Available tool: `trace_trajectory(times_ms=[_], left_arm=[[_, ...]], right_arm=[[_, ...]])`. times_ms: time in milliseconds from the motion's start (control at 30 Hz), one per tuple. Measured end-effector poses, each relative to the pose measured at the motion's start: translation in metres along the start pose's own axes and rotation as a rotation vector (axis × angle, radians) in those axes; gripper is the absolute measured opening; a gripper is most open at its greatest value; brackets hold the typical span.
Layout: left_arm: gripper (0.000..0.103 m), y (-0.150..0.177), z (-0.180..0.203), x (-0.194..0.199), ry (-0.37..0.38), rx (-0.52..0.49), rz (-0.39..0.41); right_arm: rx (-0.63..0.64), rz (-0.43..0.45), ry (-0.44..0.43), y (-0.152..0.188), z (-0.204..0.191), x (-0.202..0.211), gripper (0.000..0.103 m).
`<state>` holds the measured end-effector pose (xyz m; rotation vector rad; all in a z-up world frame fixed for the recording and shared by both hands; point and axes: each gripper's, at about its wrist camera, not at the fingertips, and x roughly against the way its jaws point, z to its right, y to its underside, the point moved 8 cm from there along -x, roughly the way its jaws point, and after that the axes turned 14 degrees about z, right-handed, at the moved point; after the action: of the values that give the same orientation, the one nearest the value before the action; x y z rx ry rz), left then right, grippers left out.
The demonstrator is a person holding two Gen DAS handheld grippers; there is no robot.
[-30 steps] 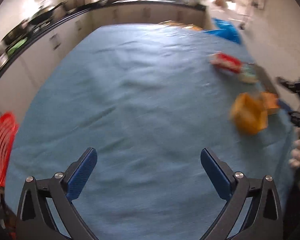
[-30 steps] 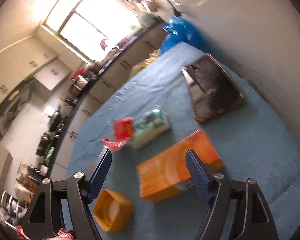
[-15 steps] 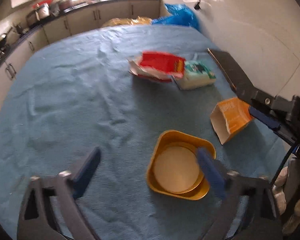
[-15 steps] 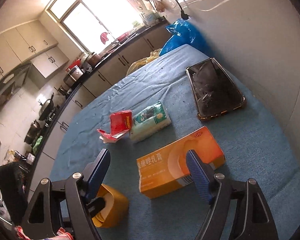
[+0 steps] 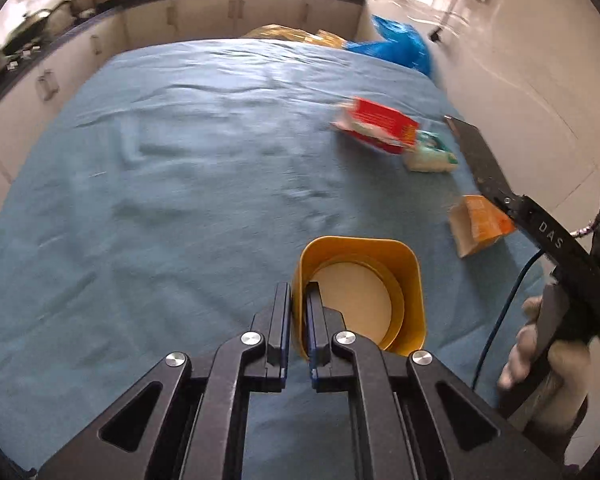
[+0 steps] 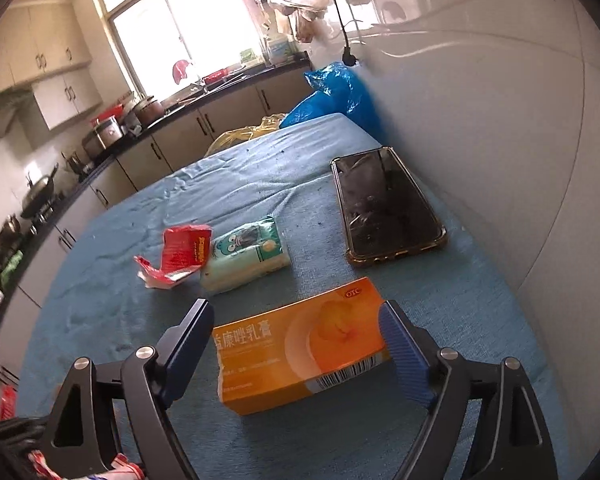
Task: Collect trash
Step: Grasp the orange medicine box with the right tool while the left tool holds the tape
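Already the left gripper [image 5: 298, 320] is clamped on the near wall of the yellow tub [image 5: 364, 296], one finger inside, one outside, by the table's [image 5: 180, 200] near edge. Beside it, the right gripper [image 6: 296, 344] is opening, its fingers straddling the orange medicine box [image 6: 300, 344] without pressing; the box's long axis runs finger to finger, so closing would catch its short ends.
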<state>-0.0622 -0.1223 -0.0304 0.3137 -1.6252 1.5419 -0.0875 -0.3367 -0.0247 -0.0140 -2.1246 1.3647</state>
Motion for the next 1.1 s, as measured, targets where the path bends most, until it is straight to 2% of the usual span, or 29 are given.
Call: trace_trajectory(times_ms=[167, 300, 367, 467, 533, 600, 633, 700, 733, 800, 833, 867, 900, 933, 967, 1100], left_arm=[[0.007, 0.013, -0.056, 0.030, -0.078, 0.036, 0.025], [0.007, 0.021, -0.094, 0.050, -0.092, 0.079, 0.050], [0.007, 0.026, -0.111, 0.057, -0.097, 0.090, 0.057], [0.007, 0.034, -0.131, 0.056, -0.091, 0.113, 0.042], [0.007, 0.040, -0.138, 0.053, -0.081, 0.123, 0.030], [0.007, 0.045, -0.144, 0.053, -0.065, 0.133, 0.022], [0.007, 0.048, -0.145, 0.054, -0.057, 0.137, 0.020], [0.007, 0.052, -0.148, 0.054, -0.043, 0.140, 0.015], [0.007, 0.054, -0.151, 0.056, -0.036, 0.143, 0.016], [0.009, 0.054, -0.153, 0.059, -0.026, 0.144, 0.031], [0.014, 0.053, -0.154, 0.061, -0.018, 0.147, 0.037], [0.026, 0.053, -0.155, 0.063, -0.009, 0.157, 0.042], [0.033, 0.053, -0.156, 0.064, -0.004, 0.167, 0.048], [0.045, 0.052, -0.157, 0.066, -0.005, 0.174, 0.059], [0.050, 0.050, -0.158, 0.067, -0.012, 0.176, 0.068], [0.058, 0.046, -0.158, 0.066, -0.033, 0.173, 0.080]], right_arm=[[0.072, 0.014, 0.064, 0.001, -0.001, 0.000, 0.089], [0.011, 0.043, 0.096, -0.005, 0.014, 0.005, 0.089], [-0.047, 0.022, 0.082, -0.007, 0.023, 0.000, 0.089], [-0.120, -0.071, -0.023, -0.001, 0.022, -0.010, 0.089], [-0.163, -0.165, -0.117, 0.009, 0.013, -0.011, 0.088], [-0.199, -0.240, -0.218, 0.018, 0.000, -0.005, 0.088], [-0.212, -0.306, -0.299, 0.026, -0.014, 0.004, 0.088], [-0.199, -0.378, -0.394, 0.035, -0.032, 0.019, 0.088], [-0.158, -0.417, -0.450, 0.041, -0.046, 0.032, 0.088], [-0.076, -0.418, -0.475, 0.042, -0.057, 0.047, 0.088], [-0.005, -0.391, -0.456, 0.039, -0.061, 0.053, 0.088], [0.080, -0.347, -0.419, 0.033, -0.063, 0.057, 0.090], [0.167, -0.303, -0.378, 0.028, -0.064, 0.058, 0.094], [0.278, -0.256, -0.318, 0.023, -0.067, 0.056, 0.094], [0.340, -0.238, -0.293, 0.021, -0.070, 0.052, 0.094], [0.502, -0.238, -0.288, 0.026, -0.079, 0.027, 0.094]])
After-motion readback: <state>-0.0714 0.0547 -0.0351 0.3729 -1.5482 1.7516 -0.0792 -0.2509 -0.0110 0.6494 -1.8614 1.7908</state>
